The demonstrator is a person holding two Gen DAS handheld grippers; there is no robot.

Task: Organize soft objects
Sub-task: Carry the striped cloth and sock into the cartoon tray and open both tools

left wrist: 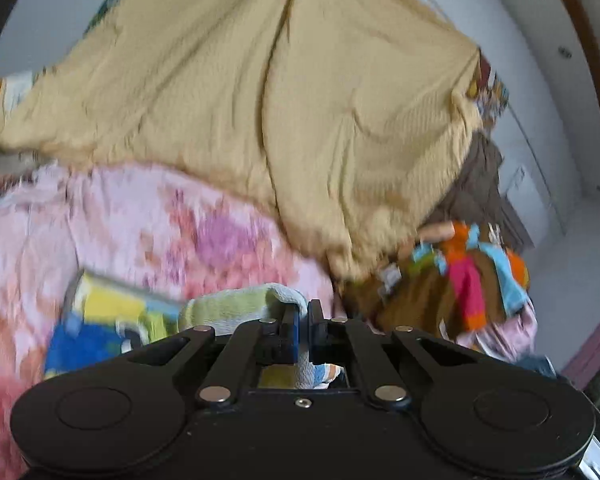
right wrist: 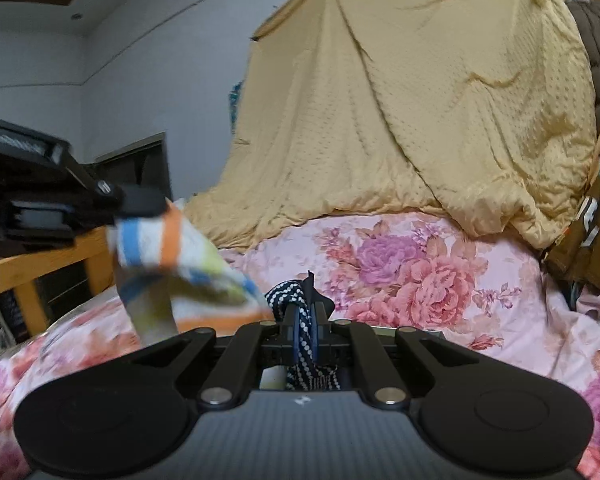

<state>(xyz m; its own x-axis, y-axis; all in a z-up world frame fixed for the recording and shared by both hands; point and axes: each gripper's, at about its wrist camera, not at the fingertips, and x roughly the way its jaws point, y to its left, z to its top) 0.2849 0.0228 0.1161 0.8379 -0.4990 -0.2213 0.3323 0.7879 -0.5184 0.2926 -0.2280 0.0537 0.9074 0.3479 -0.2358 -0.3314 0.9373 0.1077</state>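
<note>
left gripper [left wrist: 303, 312]: clamped tight on your striped towel [right wrist: 172, 256], lifted over the floral bedspread [right wrist: 420, 272]
right gripper [right wrist: 305, 314]: pinched closed on dotted navy cloth [right wrist: 288, 294]
step: you're carrying both pieces, probably
next: pick a clear bedspread patch beside the yellow quilt [right wrist: 400, 100], lay flat

Motion blur smears the bed cover [left wrist: 100, 220] left of the left claw [left wrist: 303, 312], and a yellow and blue thing [left wrist: 100, 320] there cannot be identified. The right claw [right wrist: 305, 312] hides most of a dotted cloth [right wrist: 290, 294] pinched in it.
</note>
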